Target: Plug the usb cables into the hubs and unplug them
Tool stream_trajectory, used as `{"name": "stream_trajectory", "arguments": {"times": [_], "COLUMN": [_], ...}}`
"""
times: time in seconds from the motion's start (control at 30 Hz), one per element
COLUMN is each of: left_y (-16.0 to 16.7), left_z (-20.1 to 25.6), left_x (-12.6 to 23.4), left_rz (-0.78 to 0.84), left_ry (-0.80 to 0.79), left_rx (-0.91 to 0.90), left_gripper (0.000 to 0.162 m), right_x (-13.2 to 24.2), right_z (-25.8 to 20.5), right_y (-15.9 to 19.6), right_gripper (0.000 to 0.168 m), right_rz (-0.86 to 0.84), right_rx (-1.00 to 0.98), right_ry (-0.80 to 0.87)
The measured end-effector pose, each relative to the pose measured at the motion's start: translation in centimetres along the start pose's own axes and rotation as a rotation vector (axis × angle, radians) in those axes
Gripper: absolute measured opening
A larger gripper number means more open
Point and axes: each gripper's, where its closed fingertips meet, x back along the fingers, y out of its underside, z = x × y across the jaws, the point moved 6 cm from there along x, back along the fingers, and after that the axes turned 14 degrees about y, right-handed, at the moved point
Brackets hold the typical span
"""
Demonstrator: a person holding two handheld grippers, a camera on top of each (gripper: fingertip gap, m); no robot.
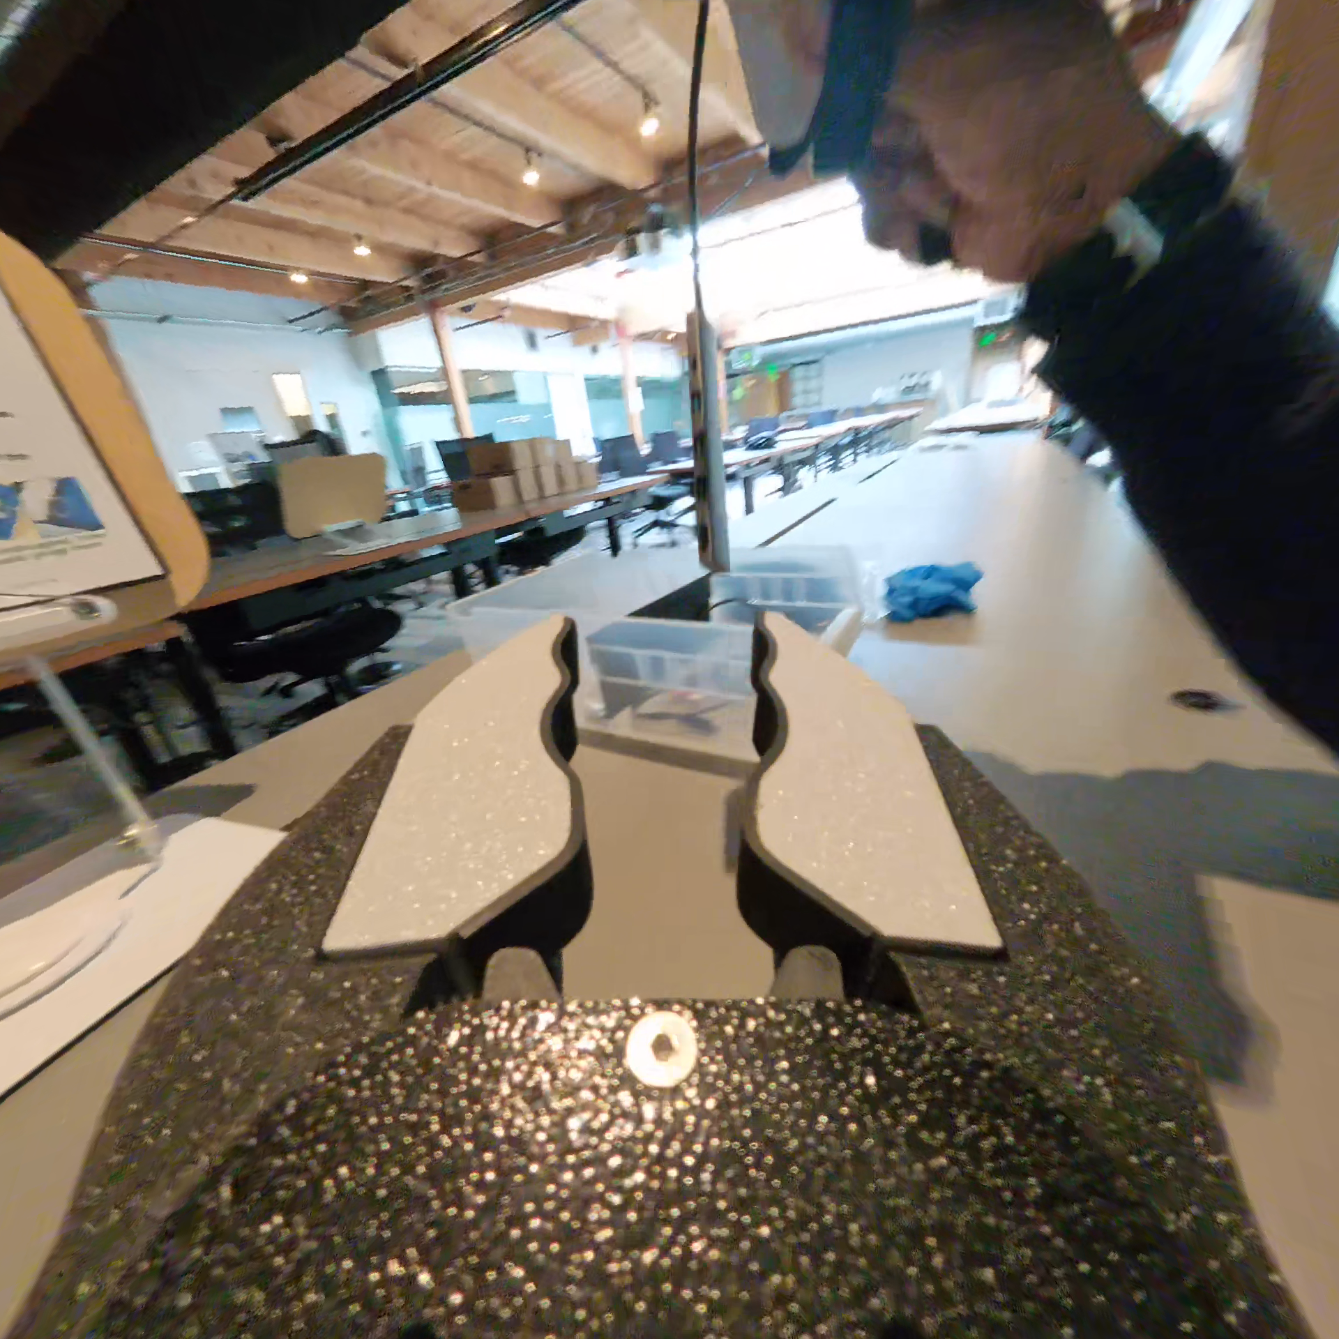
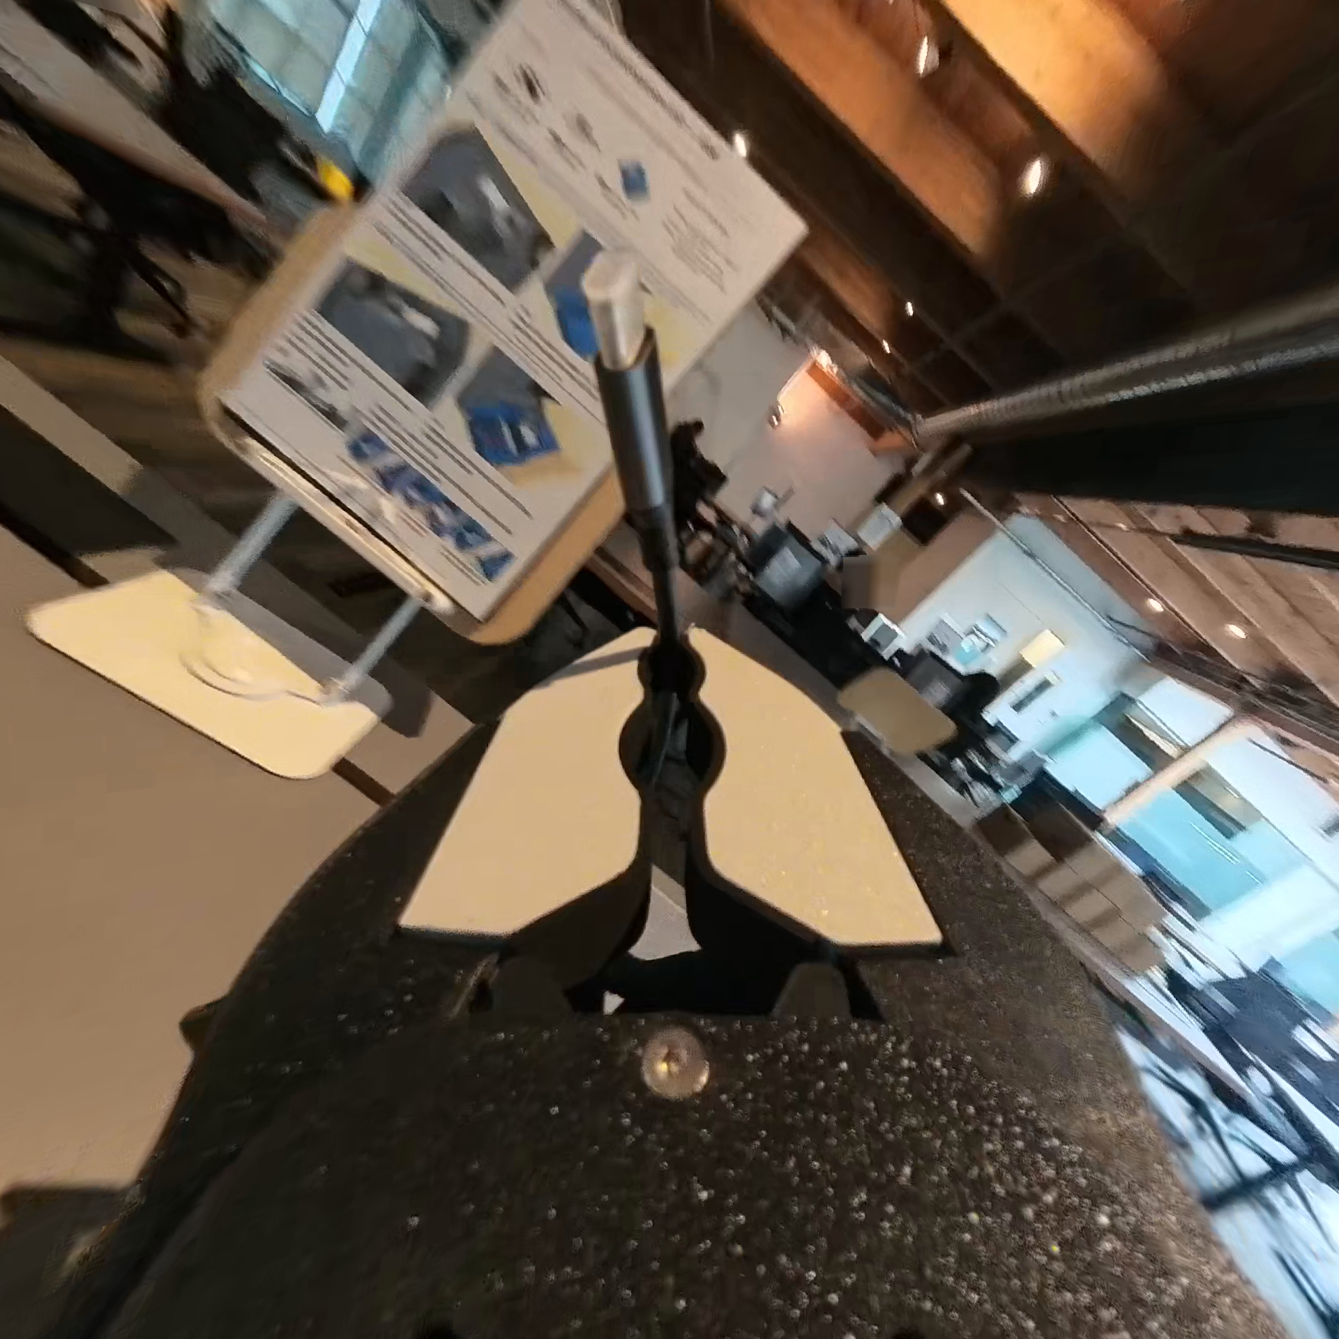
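Right tool [image 2: 670, 652] pinches the cable [image 2: 666, 601], plug [image 2: 616, 304] beyond its tips.

The left gripper [image 1: 663, 674] is showing a black body flecked with glittering specks, and a silver hex screw [image 1: 661, 1048] is sitting at its centre. Its two fingers [image 1: 464, 790] are wearing pale grey, sparkling top plates over black undersides, with wavy inner edges. The right gripper [image 2: 670, 656] is showing the same speckled black body, a round screw [image 2: 675, 1065], and cream-looking plates [image 2: 551, 819] with scalloped inner edges. In the left wrist view, the person's hand [image 1: 1000, 167] is appearing above a dark sleeve [image 1: 1195, 449].
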Motion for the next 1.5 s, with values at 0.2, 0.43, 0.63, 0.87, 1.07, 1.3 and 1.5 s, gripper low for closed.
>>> {"name": "stream_trajectory", "arguments": {"times": [0.2,0.43,0.63,0.87,1.07,1.3,1.5], "left_y": [-1.1,0.1,1.6,1.9,2.6,1.5,0.3], "left_z": [0.0,0.4,0.0,-0.2,-1.1,-2.5,-3.4], "left_x": [0.4,-0.4,-0.1,1.3,2.4,4.2,5.8], "left_rz": [0.034,-0.056,-0.183,-0.238,-0.206,0.008,0.231], "left_ry": [0.064,0.086,-0.003,-0.005,-0.049,-0.083,-0.045], "left_rx": [0.09,0.137,0.068,0.095,0.2,0.33,0.43], "left_gripper": [0.055,0.059,0.046,0.007,0.007,0.007,0.007], "right_x": [2.9,4.8,6.1,5.7,4.2,3.5,3.1], "right_z": [-6.1,-11.9,-15.0,-15.3,-15.1,-15.1,-17.8], "right_y": [-2.8,-5.3,-6.5,-5.8,-3.9,-2.3,1.5], "right_gripper": [0.002,0.003,0.003,0.003,0.037,0.06,0.052], "right_rz": [0.124,0.207,0.273,0.256,0.151,0.079,-0.013], "right_rx": [-0.001,0.085,0.093,0.051,-0.081,-0.288,-0.289], "right_ry": [-0.107,-0.203,-0.279,-0.314,-0.426,-0.638,-0.873]}}
